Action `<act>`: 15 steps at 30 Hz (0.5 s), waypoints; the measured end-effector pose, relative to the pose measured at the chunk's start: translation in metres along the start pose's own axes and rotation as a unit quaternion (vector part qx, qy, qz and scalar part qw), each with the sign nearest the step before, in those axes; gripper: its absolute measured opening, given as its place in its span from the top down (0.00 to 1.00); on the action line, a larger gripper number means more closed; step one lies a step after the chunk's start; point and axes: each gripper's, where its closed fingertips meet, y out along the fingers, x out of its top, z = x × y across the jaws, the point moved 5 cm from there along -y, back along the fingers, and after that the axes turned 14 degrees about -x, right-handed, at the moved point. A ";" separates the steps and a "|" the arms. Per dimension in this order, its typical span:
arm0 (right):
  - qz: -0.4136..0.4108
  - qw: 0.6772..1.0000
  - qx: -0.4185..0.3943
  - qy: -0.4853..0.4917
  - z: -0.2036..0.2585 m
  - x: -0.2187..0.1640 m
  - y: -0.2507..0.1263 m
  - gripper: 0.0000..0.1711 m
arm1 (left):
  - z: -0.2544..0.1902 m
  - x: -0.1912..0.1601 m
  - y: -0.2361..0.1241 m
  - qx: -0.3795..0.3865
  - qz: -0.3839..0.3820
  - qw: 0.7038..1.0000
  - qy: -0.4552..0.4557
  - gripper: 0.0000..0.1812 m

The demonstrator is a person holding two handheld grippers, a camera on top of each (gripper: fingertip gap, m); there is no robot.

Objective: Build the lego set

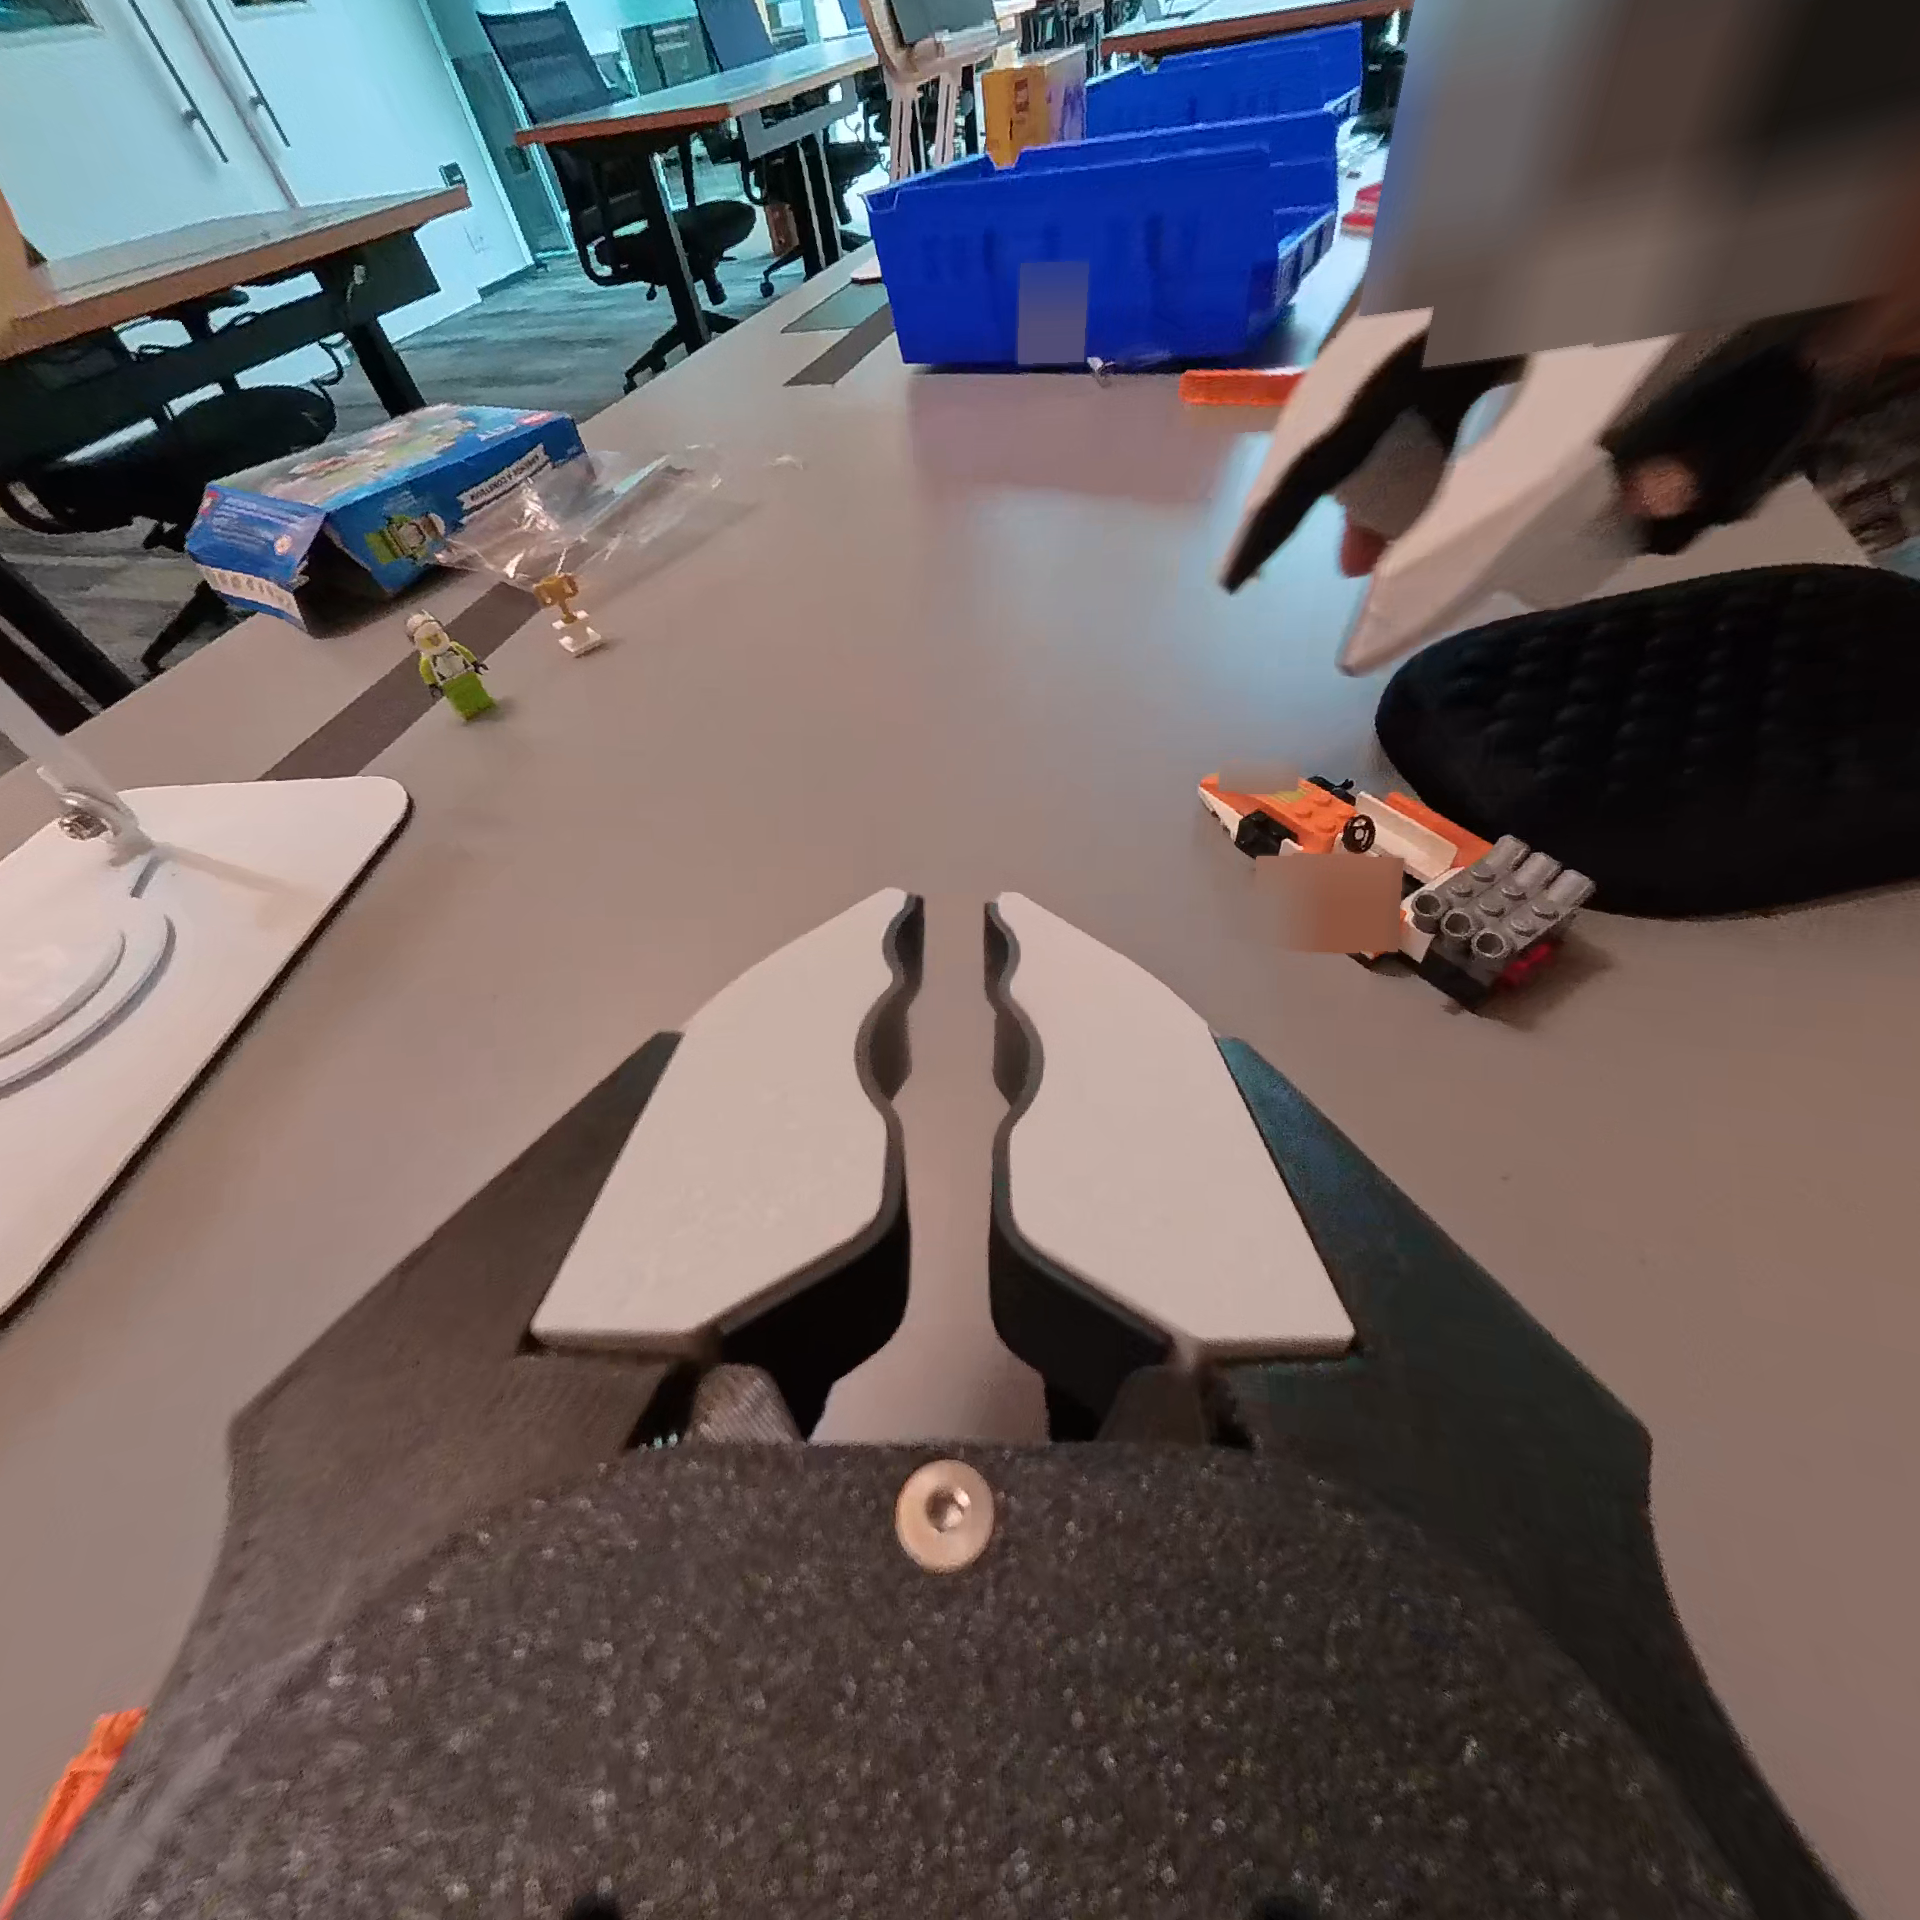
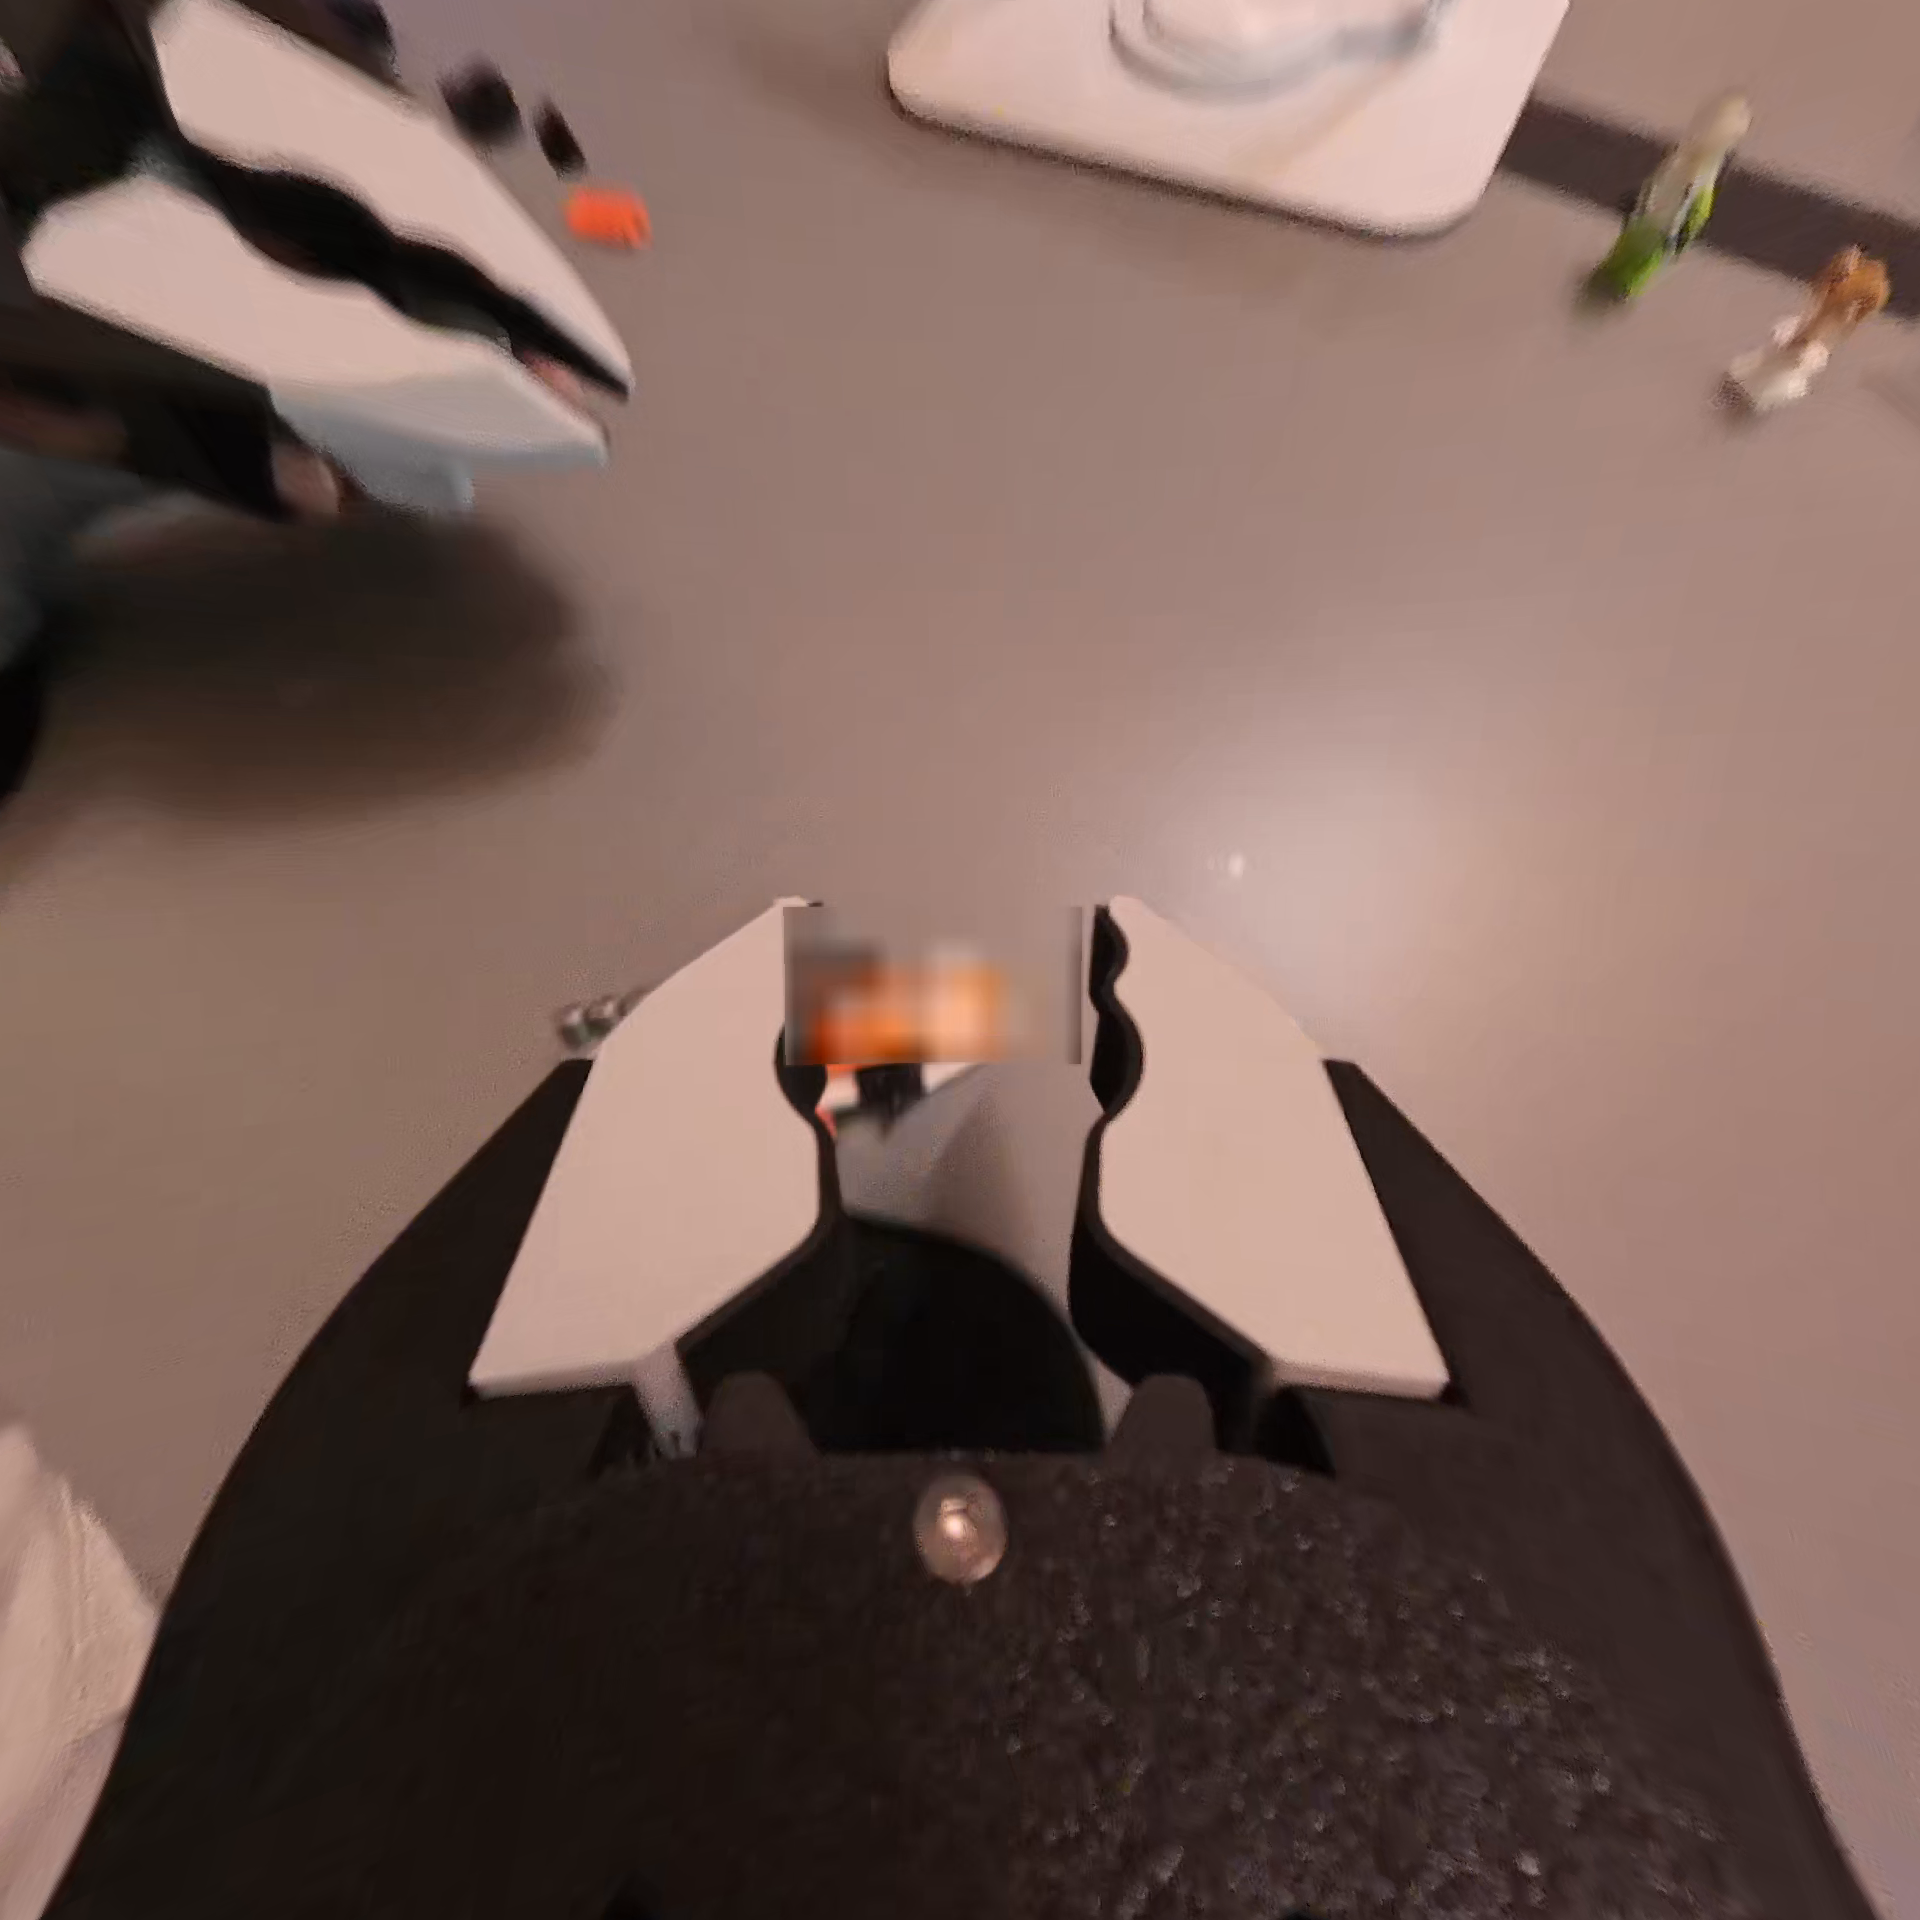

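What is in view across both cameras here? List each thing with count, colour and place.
lego car: one, orange, white and grey, on table beside the black cushion.
minifigure: one, lime green and white, standing at far left.
trophy piece: one, gold on white, beside the minifigure.
set box: one, blue, open, at table edge.
plastic bag: one, clear, by the box.
bins: blue, far end; number unclear.
white base plate: one, left.
black cushion: one, right.
table: grey.
left tool: slightly open, empty.
right tool: open, above the car.
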 end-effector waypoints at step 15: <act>0.172 0.985 -0.029 -0.014 0.026 -0.034 0.028 0.70 | -0.001 -0.004 0.001 0.014 0.030 0.999 0.020 0.96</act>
